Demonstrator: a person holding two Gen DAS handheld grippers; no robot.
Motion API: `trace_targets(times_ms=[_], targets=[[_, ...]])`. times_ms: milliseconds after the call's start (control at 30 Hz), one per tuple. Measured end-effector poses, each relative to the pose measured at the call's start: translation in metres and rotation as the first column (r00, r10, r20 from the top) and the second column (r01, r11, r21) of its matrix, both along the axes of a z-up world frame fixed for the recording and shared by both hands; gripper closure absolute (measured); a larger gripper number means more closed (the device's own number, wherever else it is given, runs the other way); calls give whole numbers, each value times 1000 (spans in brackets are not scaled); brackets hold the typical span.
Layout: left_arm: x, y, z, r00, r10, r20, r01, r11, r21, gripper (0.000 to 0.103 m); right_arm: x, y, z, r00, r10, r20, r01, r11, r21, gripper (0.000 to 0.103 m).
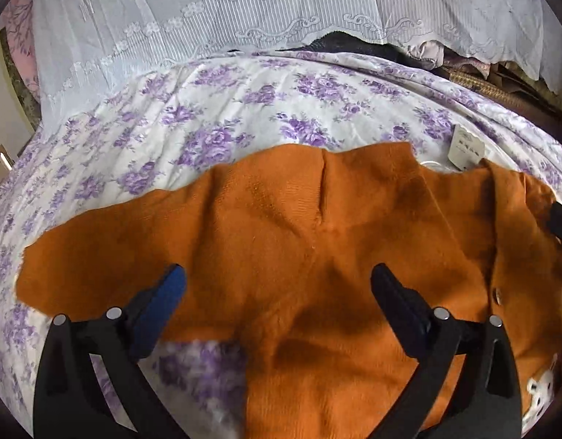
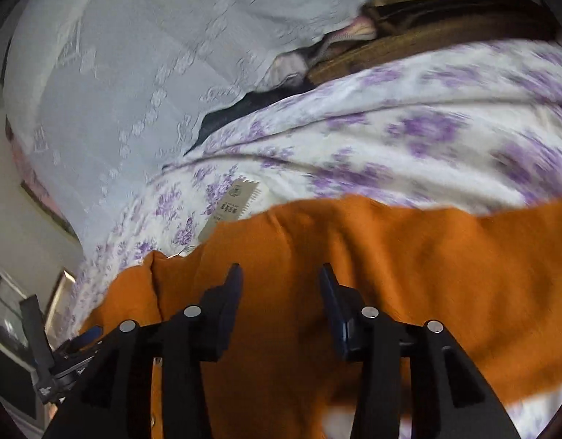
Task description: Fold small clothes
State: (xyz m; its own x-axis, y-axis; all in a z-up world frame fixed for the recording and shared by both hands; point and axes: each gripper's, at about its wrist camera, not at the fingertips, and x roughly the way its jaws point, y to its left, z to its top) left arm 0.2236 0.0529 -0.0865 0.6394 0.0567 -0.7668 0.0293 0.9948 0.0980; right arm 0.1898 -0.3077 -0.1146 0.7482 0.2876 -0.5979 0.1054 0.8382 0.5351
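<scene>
1. Left wrist view: an orange knitted child's cardigan [image 1: 317, 241] lay spread on a bed sheet printed with purple flowers [image 1: 207, 117]. One sleeve ran out to the left; a row of small buttons showed at the right.
2. Left claw [image 1: 279, 281]: fingers set wide apart, holding nothing, poised over the cardigan's body near the sleeve.
3. A white paper hang tag [image 1: 465, 148] lay on the sheet just beyond the cardigan's upper edge. A white lace cloth [image 1: 244, 18] hung behind the bed.
4. Right wrist view, partly blurred: the same orange cardigan [image 2: 390, 256] filled the lower frame, the tag [image 2: 231, 212] beside its upper left edge.
5. Right claw [image 2: 281, 278]: fingers apart with a moderate gap, nothing between them, over the garment; contact with the knit could not be told.
6. Left claw's dark end [image 2: 43, 366] showed at the far left.
7. Step judged: garment laid out flat, folding not yet begun.
8. Next move judged: each claw to pinch a sleeve or side edge and carry it inward over the body.
</scene>
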Motion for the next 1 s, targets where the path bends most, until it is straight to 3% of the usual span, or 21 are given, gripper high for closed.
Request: trace_targets(times_ms=[200, 467, 600, 733, 833, 1000], targets=[[-44, -6, 11, 1000, 3, 6, -3, 999, 45, 5, -51, -29, -1, 994, -105, -6, 106, 991, 78, 58], [-119, -51, 10, 991, -135, -24, 135, 990, 39, 5, -120, -65, -10, 975, -220, -31, 222, 959, 175, 58], [-146, -77, 0, 977, -210, -41, 212, 975, 72, 5, -154, -99, -13, 944, -328, -40, 327, 910, 254, 58], [-163, -88, 2, 975, -220, 11, 216, 965, 146, 5, -169, -133, -19, 891, -450, -62, 448, 849, 280, 58], [-166, -88, 5, 971, -239, 27, 234, 964, 125, 5, -169, -151, -30, 872, -484, -72, 479, 814, 330, 58], [-166, -86, 7, 970, -241, 32, 236, 966, 109, 5, -158, -170, -35, 852, -522, -45, 501, 787, 359, 55]])
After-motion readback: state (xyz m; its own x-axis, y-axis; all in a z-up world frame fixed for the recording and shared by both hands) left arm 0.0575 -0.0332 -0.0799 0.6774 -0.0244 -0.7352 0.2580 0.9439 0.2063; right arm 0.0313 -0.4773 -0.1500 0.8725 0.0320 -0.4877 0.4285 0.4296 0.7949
